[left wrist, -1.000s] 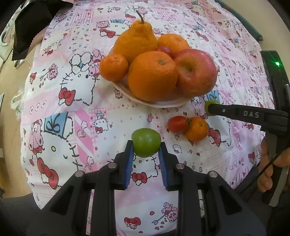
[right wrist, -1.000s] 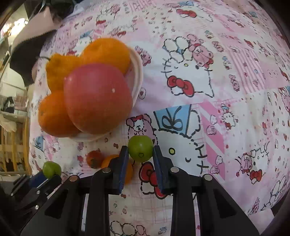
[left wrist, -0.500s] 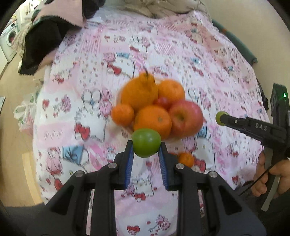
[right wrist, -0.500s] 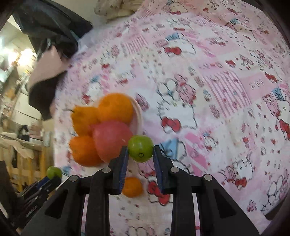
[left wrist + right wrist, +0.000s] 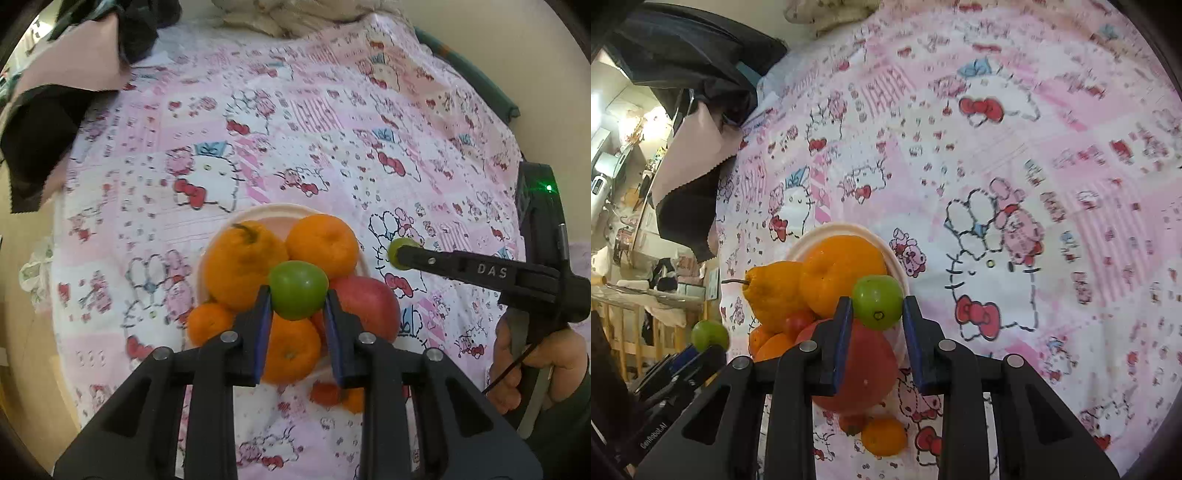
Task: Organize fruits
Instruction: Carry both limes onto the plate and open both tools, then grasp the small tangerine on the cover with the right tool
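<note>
Green fruit, claw-gripped, roundish.

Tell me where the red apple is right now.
The red apple sits on the right side of the plate in the left wrist view, against the large oranges, just behind the left gripper and its green fruit.

- Pink-and-white cartoon-cat bedsheet is covering the bed.
- Green fruits are sitting between blue-padded black tongs.
- Orange citrus and a red apple are filling the white plate.
</note>
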The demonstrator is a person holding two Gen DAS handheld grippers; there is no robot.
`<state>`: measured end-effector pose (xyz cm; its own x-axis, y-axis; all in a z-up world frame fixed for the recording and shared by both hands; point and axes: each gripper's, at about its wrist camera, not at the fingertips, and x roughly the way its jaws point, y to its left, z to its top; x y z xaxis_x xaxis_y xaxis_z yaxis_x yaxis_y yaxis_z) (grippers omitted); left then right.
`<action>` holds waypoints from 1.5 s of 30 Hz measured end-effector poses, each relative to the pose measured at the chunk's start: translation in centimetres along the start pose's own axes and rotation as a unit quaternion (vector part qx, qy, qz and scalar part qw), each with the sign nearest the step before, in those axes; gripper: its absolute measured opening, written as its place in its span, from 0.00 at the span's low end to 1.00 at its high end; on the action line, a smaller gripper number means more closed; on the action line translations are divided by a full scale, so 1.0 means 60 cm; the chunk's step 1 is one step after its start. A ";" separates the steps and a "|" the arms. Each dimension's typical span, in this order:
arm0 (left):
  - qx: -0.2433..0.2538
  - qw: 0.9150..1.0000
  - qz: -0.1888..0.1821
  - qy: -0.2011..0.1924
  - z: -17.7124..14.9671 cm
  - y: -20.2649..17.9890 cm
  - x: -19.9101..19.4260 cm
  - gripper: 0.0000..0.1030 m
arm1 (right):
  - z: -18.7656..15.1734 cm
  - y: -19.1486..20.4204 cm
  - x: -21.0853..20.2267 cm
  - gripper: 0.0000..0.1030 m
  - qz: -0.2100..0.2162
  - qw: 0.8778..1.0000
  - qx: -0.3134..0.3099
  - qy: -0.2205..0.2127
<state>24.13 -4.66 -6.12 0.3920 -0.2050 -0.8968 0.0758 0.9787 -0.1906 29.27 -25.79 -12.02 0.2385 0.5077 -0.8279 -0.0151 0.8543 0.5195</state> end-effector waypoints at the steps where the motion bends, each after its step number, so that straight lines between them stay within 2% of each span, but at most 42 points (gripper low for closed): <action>1: 0.000 1.000 0.000 0.003 0.002 -0.002 0.007 0.23 | 0.000 0.001 0.007 0.28 -0.004 1.000 -0.004 0.003; 6: 0.014 1.000 0.007 0.006 0.010 -0.013 0.039 0.23 | 0.000 0.007 0.048 0.28 -0.022 0.999 -0.029 0.028; 19: 0.004 1.000 0.010 0.019 0.013 -0.005 0.071 0.24 | 0.004 -0.004 0.070 0.31 -0.016 0.999 -0.005 0.049; 22: 0.003 0.999 0.019 0.027 0.012 -0.006 0.077 0.26 | 0.004 -0.005 0.074 0.31 -0.023 0.998 -0.006 0.050; 27: 0.001 1.000 0.017 0.021 0.011 -0.006 0.072 0.60 | 0.004 -0.007 0.073 0.32 -0.023 0.998 -0.001 0.053; 28: 0.000 1.000 0.015 0.017 0.011 -0.006 0.068 0.61 | 0.004 -0.008 0.072 0.35 -0.023 0.998 0.000 0.053; 31: -0.003 1.000 0.012 0.014 0.010 -0.004 0.062 0.61 | 0.006 -0.013 0.065 0.55 -0.016 0.999 0.009 0.048; 36: -0.011 1.000 0.008 0.011 0.007 0.001 0.056 0.62 | 0.009 -0.014 0.057 0.56 -0.009 0.999 0.012 0.043; 41: -0.014 1.000 0.005 0.007 0.001 0.006 0.041 0.62 | 0.012 -0.015 0.042 0.63 -0.003 0.999 0.015 0.030; 45: -0.021 1.000 0.007 -0.003 -0.005 0.012 0.023 0.62 | 0.010 -0.015 0.029 0.64 0.002 1.000 0.018 0.020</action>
<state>24.45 -4.25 -7.61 0.3989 -0.1915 -0.8968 0.0313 0.9802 -0.1954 30.31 -25.72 -13.80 0.2004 0.5155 -0.8331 0.0183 0.8483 0.5293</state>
